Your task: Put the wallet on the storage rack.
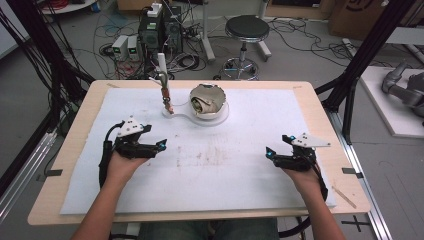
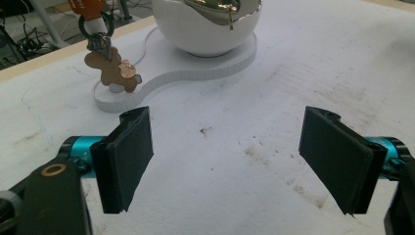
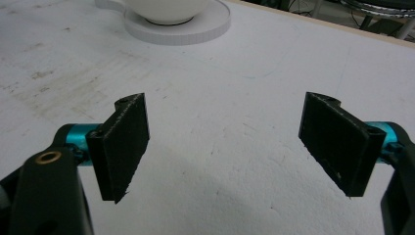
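Note:
A white bowl (image 1: 208, 102) with crumpled metallic-looking contents stands on a flat white base (image 1: 210, 120) at the back middle of the table. From a post on that base's left lobe hangs a small brown gingerbread-shaped charm (image 2: 110, 68); the same charm (image 1: 167, 104) is tiny in the high view. My left gripper (image 1: 159, 145) rests at the left, open, nothing between its jaws, aimed toward the base (image 2: 205, 66). My right gripper (image 1: 270, 152) sits at the right, open and empty, with the bowl's base (image 3: 181, 27) far ahead.
A white foam mat (image 1: 210, 165) with brownish stains covers the wooden table (image 1: 70, 150). Beyond the table's far edge are a black stool (image 1: 246, 30), computer boxes and tangled cables. Black frame posts stand at both sides.

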Action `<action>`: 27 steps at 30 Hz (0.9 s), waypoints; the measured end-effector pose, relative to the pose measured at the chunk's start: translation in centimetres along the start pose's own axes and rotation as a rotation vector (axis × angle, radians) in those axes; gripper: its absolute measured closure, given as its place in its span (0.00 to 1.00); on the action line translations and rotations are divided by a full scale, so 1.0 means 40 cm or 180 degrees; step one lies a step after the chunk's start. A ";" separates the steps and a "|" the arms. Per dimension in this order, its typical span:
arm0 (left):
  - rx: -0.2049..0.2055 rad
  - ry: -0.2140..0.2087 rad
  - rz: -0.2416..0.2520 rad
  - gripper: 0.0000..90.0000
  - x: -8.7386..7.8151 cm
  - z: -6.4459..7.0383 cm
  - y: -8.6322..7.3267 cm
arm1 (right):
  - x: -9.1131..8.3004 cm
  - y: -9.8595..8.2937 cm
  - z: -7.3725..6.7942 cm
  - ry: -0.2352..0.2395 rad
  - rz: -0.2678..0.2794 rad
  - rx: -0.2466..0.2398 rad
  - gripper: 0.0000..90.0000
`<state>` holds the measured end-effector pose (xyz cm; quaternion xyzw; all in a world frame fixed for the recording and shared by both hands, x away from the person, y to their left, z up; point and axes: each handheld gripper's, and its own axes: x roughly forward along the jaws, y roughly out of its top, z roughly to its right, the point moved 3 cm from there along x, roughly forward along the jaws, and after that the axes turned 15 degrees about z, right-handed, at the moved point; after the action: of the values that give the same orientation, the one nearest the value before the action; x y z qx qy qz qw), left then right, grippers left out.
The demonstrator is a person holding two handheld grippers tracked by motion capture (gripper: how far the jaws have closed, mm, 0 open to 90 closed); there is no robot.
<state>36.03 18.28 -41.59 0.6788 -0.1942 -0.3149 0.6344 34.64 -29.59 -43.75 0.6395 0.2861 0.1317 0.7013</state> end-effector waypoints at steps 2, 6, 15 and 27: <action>0.0002 -0.0007 -0.0011 0.22 -0.007 -0.003 -0.005 | -0.001 -0.001 0.004 -0.0010 0.0011 -0.0007 0.21; -0.0046 0.0040 0.0015 0.22 -0.025 -0.013 -0.016 | -0.005 -0.004 0.014 -0.0030 0.0013 0.0005 0.21; -0.0071 0.0076 0.0111 0.22 -0.054 -0.027 -0.030 | 0.002 -0.007 0.026 -0.0050 -0.0017 -0.0002 0.21; -0.0103 0.0018 0.0101 0.22 -0.040 -0.022 -0.039 | 0.001 -0.006 0.019 -0.0033 -0.0037 -0.0032 0.21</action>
<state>35.24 20.18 -42.82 0.6661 -0.1980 -0.3060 0.6507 35.06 -30.21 -43.97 0.6349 0.2856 0.1257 0.7067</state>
